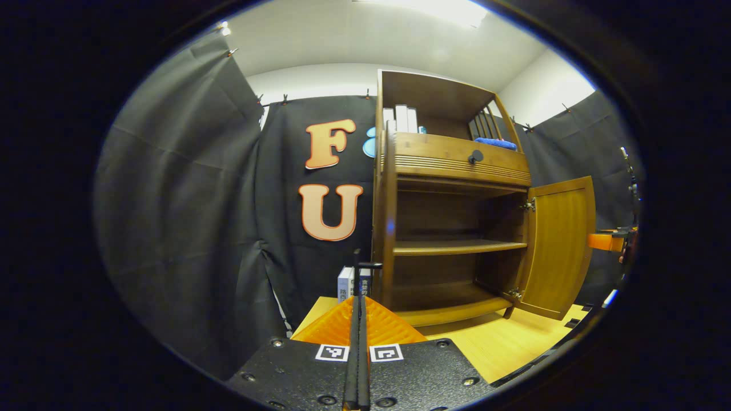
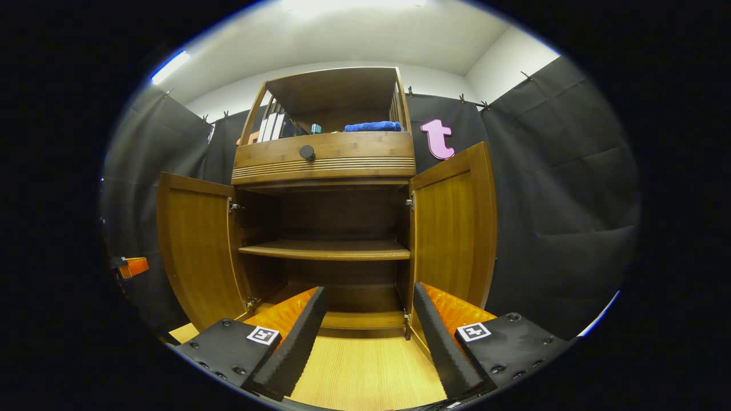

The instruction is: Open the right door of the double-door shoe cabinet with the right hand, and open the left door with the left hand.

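Note:
The wooden shoe cabinet (image 2: 325,160) stands with both lower doors swung wide, its inner shelf (image 2: 325,250) bare. The left door (image 2: 194,245) hangs open; in the left gripper view I see it almost edge-on (image 1: 390,228). My left gripper (image 1: 358,285) has its fingers pressed together on that door's thin black handle (image 1: 370,265); it also shows as an orange bit (image 2: 132,266) at the door's outer edge. The right door (image 2: 454,228) (image 1: 559,245) is open too. My right gripper (image 2: 368,288) is open, empty, and centred before the cabinet, apart from both doors; its orange body (image 1: 608,242) peeks past the right door.
Above the doors is a drawer with a round black knob (image 2: 307,152). The top shelf holds books (image 2: 274,127) and a folded blue cloth (image 2: 371,126). More books (image 1: 348,282) stand left of the cabinet. A light wooden board (image 2: 365,371) lies under it; black cloth walls surround.

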The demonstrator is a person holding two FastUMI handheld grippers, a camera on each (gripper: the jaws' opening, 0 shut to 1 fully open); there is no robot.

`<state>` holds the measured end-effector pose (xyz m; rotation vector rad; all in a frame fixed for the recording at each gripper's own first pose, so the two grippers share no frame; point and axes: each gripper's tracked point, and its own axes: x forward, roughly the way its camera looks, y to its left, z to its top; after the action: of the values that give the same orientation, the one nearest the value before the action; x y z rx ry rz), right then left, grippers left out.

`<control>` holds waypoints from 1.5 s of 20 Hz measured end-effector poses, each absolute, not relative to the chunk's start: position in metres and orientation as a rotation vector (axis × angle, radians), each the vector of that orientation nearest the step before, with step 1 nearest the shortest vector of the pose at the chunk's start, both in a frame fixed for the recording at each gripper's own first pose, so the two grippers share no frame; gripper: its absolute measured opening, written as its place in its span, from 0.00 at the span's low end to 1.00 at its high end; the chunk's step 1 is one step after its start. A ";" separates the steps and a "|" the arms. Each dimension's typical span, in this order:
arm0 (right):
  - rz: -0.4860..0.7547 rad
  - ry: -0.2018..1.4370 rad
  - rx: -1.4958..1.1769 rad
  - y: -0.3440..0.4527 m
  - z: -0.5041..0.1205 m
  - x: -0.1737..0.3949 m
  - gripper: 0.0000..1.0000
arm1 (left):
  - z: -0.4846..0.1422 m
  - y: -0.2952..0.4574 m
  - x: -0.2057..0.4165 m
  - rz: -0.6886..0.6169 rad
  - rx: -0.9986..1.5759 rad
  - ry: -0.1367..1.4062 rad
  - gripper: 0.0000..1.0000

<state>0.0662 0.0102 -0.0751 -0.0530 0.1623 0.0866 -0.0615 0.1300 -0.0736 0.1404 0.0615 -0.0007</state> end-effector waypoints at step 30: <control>0.034 0.126 -0.080 -0.009 -0.057 0.028 1.00 | -0.048 -0.041 0.016 -0.122 0.050 0.055 0.68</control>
<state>0.0282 -0.0089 -0.0574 -0.0796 0.1258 0.0339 0.0163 -0.0414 -0.0485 0.0504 0.0551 -0.1222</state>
